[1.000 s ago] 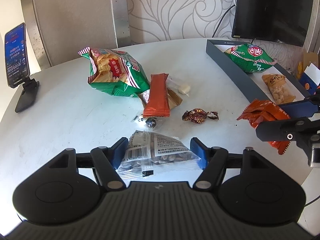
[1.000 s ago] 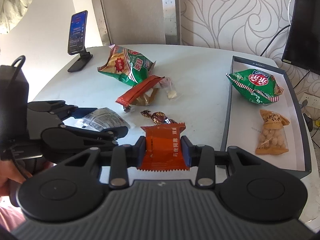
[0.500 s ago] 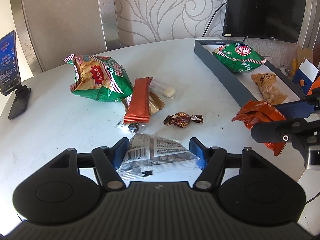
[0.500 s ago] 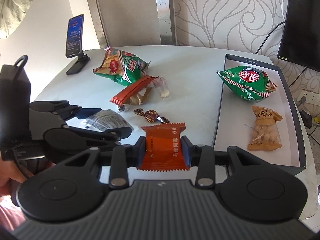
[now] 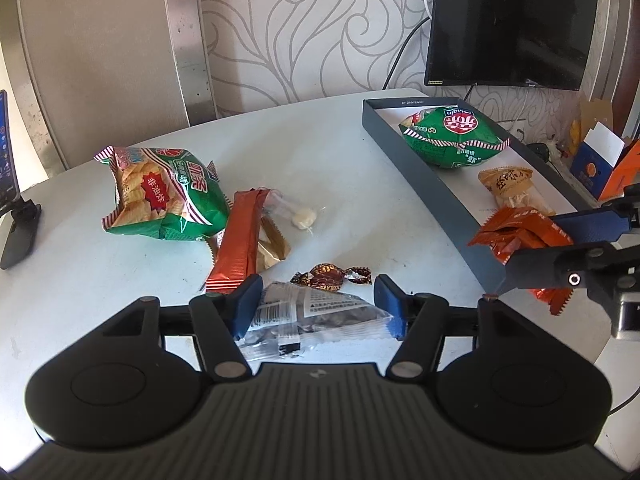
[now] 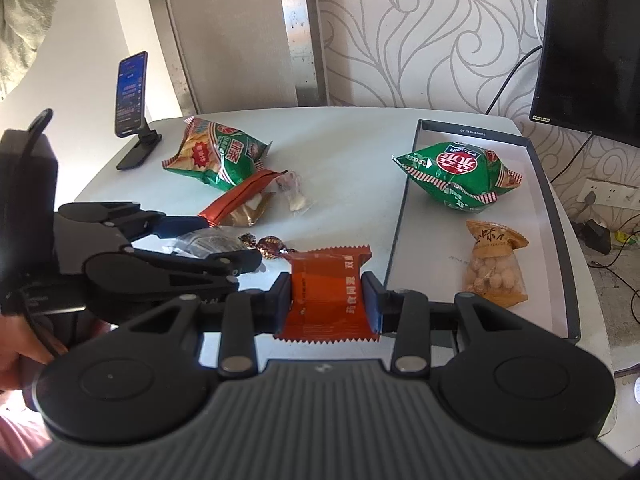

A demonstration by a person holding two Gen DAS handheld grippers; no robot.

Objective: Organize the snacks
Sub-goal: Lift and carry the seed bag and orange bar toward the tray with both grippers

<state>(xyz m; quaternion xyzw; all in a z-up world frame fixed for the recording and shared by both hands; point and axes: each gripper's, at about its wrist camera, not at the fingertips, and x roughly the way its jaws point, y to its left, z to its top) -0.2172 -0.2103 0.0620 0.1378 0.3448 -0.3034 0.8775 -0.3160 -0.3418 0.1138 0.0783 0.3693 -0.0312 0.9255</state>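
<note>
**A:** What writing could be read on the packs?

**B:** Not much. The green chip bag in the tray [image 6: 456,174] carried a red roundel with white Chinese characters, seen upside down. The green chip bag on the table [image 5: 168,196] had a red starburst with characters and large white ones beside it. The tan nut pouch [image 6: 494,264] bore dark brush characters. The orange packet [image 6: 328,292] showed a column of yellowish Chinese print. The dark tray [image 5: 420,184] had a line of tiny white lettering on its far wall, too small to read.

**A:** And the grippers?

**B:** The right gripper [image 6: 328,298] pinched the orange packet, pads pressed against both its sides, just beside the tray's near corner. The left gripper [image 5: 318,304] had the clear barcode pouch [image 5: 316,316] between its blue pads, jaws closing; the pouch reached both pads, and it sat low over the white table [image 5: 352,168].

**A:** What did each view add?

**B:** The left view showed the barcode and print block on the clear pouch, the long orange bar [image 5: 240,240], the brown foil candy [image 5: 330,274] with gold letters I could not make out, and a blue-and-orange carton [image 5: 600,164] beyond the tray. The right view alone showed the whole phone on its stand [image 6: 132,120] with a lit screen, a wall socket [image 6: 608,192], and the person's hand [image 6: 16,356] at the left gripper's handle.
</note>
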